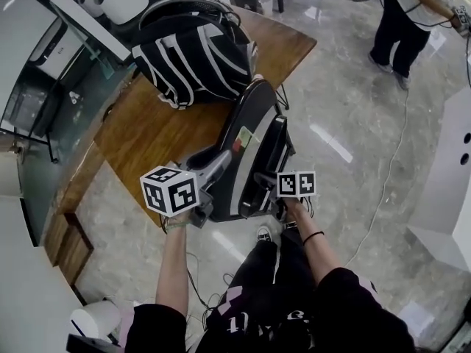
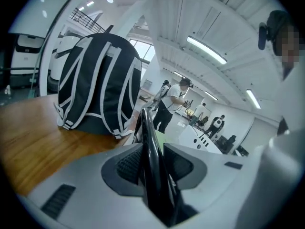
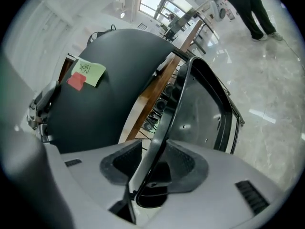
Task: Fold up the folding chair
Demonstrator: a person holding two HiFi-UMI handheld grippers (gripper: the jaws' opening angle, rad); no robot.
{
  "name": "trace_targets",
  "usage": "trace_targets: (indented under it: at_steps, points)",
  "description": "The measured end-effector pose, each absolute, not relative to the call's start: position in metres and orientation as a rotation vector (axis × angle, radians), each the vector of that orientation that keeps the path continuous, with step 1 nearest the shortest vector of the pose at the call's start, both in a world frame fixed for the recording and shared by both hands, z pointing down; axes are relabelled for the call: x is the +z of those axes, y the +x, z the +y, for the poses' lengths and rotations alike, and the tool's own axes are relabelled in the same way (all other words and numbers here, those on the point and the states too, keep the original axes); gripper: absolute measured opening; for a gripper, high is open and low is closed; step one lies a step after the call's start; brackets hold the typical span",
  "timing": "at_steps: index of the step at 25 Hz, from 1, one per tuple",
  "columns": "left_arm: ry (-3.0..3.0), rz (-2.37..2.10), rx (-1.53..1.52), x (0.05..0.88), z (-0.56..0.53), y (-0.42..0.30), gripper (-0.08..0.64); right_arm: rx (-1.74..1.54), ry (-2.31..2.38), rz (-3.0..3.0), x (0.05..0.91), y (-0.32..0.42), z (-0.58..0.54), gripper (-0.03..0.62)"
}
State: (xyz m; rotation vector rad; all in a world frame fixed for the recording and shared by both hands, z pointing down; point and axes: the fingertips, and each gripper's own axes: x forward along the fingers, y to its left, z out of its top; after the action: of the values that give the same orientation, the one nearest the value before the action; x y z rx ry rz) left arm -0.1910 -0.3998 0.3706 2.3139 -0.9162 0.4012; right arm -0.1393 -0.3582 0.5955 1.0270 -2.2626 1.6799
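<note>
Clamping the thin edges of the black-and-grey folding chair (image 1: 254, 142) at frame centre, the left gripper (image 2: 151, 163) and the right gripper (image 3: 153, 162) both pinch it.

We see a glossy pale stone floor (image 1: 353, 116). A wooden table (image 1: 147, 134) fills ten o'clock, with a black-and-white striped backpack (image 1: 195, 50) on it. A person (image 1: 401, 20) stands at one o'clock, a white counter (image 1: 449, 190) at three. Strip lights (image 2: 207, 50) line the white ceiling.

Long white ceiling strip lamps (image 2: 205, 49) give bright light; glare streaks the glossy grey stone floor (image 1: 331, 142); both gripper views bend and darken at the edges.
</note>
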Motion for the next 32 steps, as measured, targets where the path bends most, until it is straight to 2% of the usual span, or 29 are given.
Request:
trace_targets:
  at_steps: [5, 9, 13, 32]
  points:
    - [2.314, -1.007, 0.456, 0.375, -0.403, -0.216, 0.121, 1.632, 0.946, -2.261, 0.598, -0.159, -0.361, 0.169]
    - [2.344, -1.004, 0.53, 0.382, -0.422, -0.224, 0.121, 1.761, 1.013, -2.259, 0.599, -0.163, -0.374, 0.169]
    - [2.361, -0.968, 0.552, 0.39, -0.44, -0.233, 0.121, 1.678, 0.98, -2.251, 0.605, -0.169, -0.382, 0.169]
    - [2.503, -0.802, 0.706, 0.424, -0.516, -0.233, 0.123, 1.624, 1.038, -2.218, 0.628, -0.171, -0.424, 0.169]
